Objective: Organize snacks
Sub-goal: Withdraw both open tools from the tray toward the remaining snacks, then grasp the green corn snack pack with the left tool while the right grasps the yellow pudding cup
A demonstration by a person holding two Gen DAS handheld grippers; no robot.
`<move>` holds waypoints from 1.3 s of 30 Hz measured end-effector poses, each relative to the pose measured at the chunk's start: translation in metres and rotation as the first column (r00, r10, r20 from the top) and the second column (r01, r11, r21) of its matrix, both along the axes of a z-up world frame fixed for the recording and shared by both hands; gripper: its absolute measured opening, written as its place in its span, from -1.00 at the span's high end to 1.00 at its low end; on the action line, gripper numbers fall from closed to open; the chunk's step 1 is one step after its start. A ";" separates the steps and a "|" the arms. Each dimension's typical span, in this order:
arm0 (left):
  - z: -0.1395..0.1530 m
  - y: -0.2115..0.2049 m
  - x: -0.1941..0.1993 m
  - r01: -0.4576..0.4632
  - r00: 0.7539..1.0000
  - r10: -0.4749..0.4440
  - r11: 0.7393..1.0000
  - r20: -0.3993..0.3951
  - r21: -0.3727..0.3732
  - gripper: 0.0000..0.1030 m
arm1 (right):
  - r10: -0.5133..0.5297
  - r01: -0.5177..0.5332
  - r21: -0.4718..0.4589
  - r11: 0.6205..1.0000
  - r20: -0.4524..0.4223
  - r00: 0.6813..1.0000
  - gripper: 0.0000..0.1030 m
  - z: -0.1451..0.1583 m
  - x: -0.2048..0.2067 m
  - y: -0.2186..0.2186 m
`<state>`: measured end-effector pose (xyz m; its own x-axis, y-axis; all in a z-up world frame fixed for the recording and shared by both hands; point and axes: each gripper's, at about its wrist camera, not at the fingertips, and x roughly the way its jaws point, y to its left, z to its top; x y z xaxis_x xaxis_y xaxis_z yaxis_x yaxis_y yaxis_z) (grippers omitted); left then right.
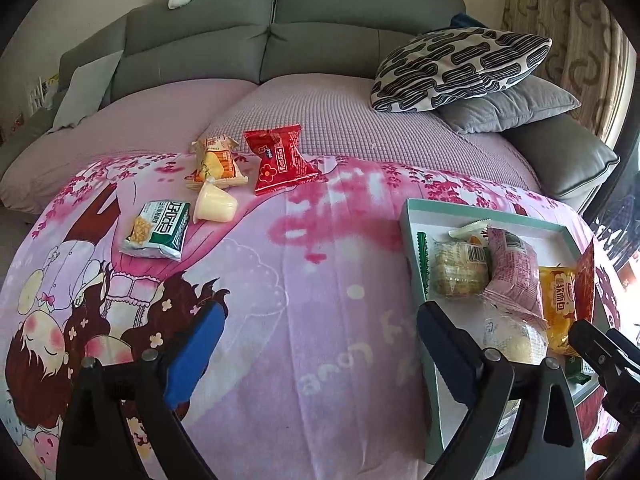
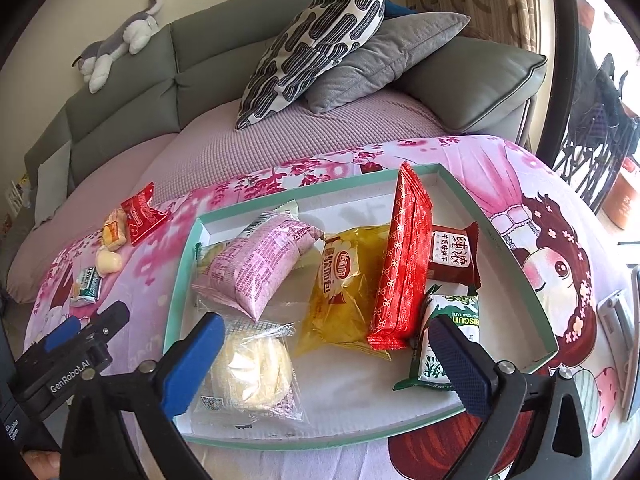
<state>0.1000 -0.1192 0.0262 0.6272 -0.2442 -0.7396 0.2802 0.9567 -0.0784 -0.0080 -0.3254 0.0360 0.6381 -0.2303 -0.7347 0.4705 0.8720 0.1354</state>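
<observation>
Two claws, both spread wide, holding nothing: left claw (image 1: 316, 344) over bare pink blanket (image 1: 320, 248), right claw (image 2: 328, 356) over the tray (image 2: 516, 248). Tray near blanket's right edge, crowded with snack packs. Four loose snacks (image 1: 208, 196) lie well apart to the left, open blanket between. Grey sofa (image 1: 320, 12) behind, pillows (image 1: 460, 68) at right.

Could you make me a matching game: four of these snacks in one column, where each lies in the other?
Snacks:
1. jelly cup
2. yellow bread packet
3. long red packet
4. green-and-white packet

Places:
A. in the box, standing on its edge
B. on the blanket, nearest the left gripper
C. in the box, lying flat
D. on the blanket, below the orange packet

Pairs: 1-D, 2-C, 3-A, 4-B
</observation>
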 end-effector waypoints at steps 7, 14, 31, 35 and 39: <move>0.004 0.009 0.003 -0.007 1.000 0.008 1.000 0.016 -0.011 -0.89 | 0.029 -0.029 -0.029 0.999 -0.003 1.000 -1.00 0.005 0.005 0.013; 0.003 0.039 0.013 -0.097 0.995 0.097 0.995 0.017 0.022 -0.89 | 0.107 -0.106 -0.035 0.994 0.015 0.994 -1.00 0.010 0.014 0.037; -0.002 0.113 0.035 -0.256 0.966 0.256 0.967 -0.045 -0.003 -0.89 | 0.242 -0.242 -0.026 0.970 -0.005 0.970 -1.00 0.003 0.040 0.097; -0.006 0.118 0.042 -0.261 0.963 0.260 0.965 -0.070 -0.011 -0.89 | 0.272 -0.272 -0.033 0.962 -0.006 0.962 -1.00 0.004 0.049 0.109; -0.009 0.121 0.055 -0.269 0.959 0.267 0.963 -0.092 -0.008 -0.89 | 0.287 -0.287 -0.023 0.958 0.006 0.958 -1.00 0.007 0.064 0.117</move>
<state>0.1549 0.0019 0.0174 0.6032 -0.0919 -0.7923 0.0046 0.9937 -0.1118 0.0555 -0.2087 0.0428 0.6863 -0.0518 -0.7255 0.1988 0.9729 0.1185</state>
